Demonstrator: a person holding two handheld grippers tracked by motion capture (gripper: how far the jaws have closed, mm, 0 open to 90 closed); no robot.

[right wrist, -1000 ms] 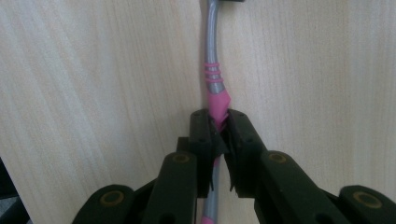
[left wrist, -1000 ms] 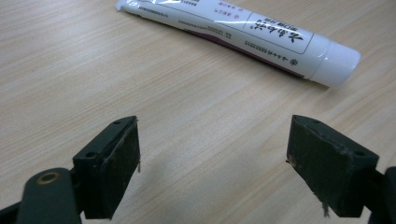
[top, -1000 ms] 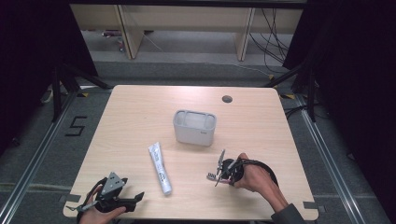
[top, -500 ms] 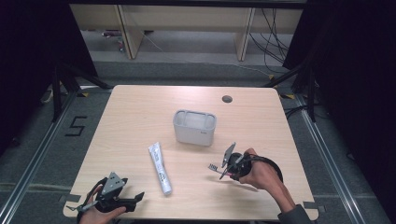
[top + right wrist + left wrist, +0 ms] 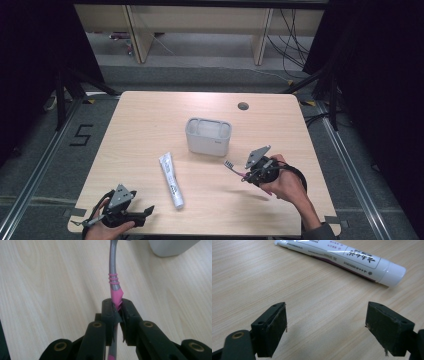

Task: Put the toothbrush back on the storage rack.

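Toothbrush [image 5: 233, 168], grey with a pink grip, is clamped between the jaws of the right gripper [image 5: 248, 174], its bristled head sticking out to the left above the table [image 5: 150, 125], clear of the wood. In the right gripper view the two black jaws press tight on the pink part of the handle [image 5: 115, 296], and the grey neck runs straight up from them toward the pale wall of the holder at the top edge. That holder, a white oblong cup [image 5: 208, 135], stands upright near the middle of the light wooden tabletop, just beyond and to the left of the brush head. A white toothpaste tube [image 5: 171, 180] lies flat on the wood nearer the front edge, between the two hands, cap end toward the person. The table has a small round cable hole [image 5: 243, 106] near its far edge; beyond it sits a grey floor, the legs of a wooden bench and loose black cables, with dark curtains at both sides. The right hand [image 5: 287, 182] is lifted off the surface at the right front, wrist bent so the gripper points left and slightly away. The left hand [image 5: 102, 227] rests low at the front left corner, and the left gripper [image 5: 327, 325] there lies nearly level with its jaws standing wide apart over bare wood, the tube's cap [image 5: 395, 275] a little ahead of them.
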